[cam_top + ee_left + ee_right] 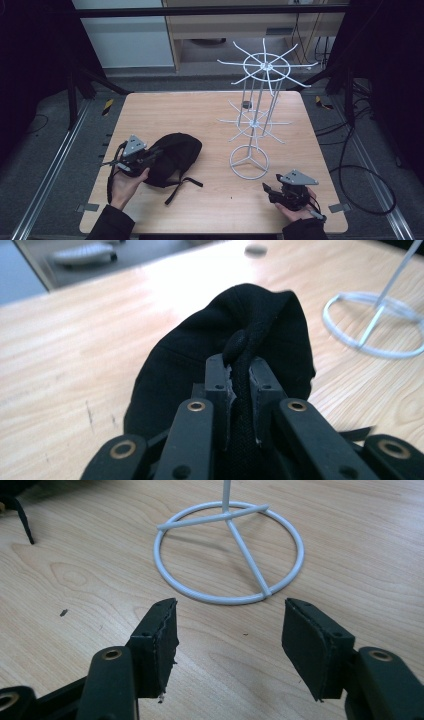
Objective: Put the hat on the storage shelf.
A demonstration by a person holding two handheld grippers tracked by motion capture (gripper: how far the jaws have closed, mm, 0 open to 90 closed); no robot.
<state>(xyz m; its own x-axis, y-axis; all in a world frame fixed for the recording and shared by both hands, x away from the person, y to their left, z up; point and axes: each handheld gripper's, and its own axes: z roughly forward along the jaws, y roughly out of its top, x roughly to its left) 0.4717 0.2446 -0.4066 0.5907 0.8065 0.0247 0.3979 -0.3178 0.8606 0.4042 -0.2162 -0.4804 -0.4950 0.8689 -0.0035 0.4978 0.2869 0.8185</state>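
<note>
White wire rack [252, 107] standing on wooden table [160, 107], small dark disc [246, 104] behind it

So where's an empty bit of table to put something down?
The table is bare along the far left, behind the black bag. The near middle is also free, between the bag's strap and the right tool. It gets crowded on the right, where the white wire rack stands with its prongs sticking out, and on the left, where the left tool pinches the bag.

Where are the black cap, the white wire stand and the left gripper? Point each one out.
black cap [175, 156]: high view, on its crown.
white wire stand [228, 600]: right gripper view, on the near rim of its base ring.
left gripper [243, 377]: left gripper view, between its fingertips, shut on the cap's fabric.
</note>
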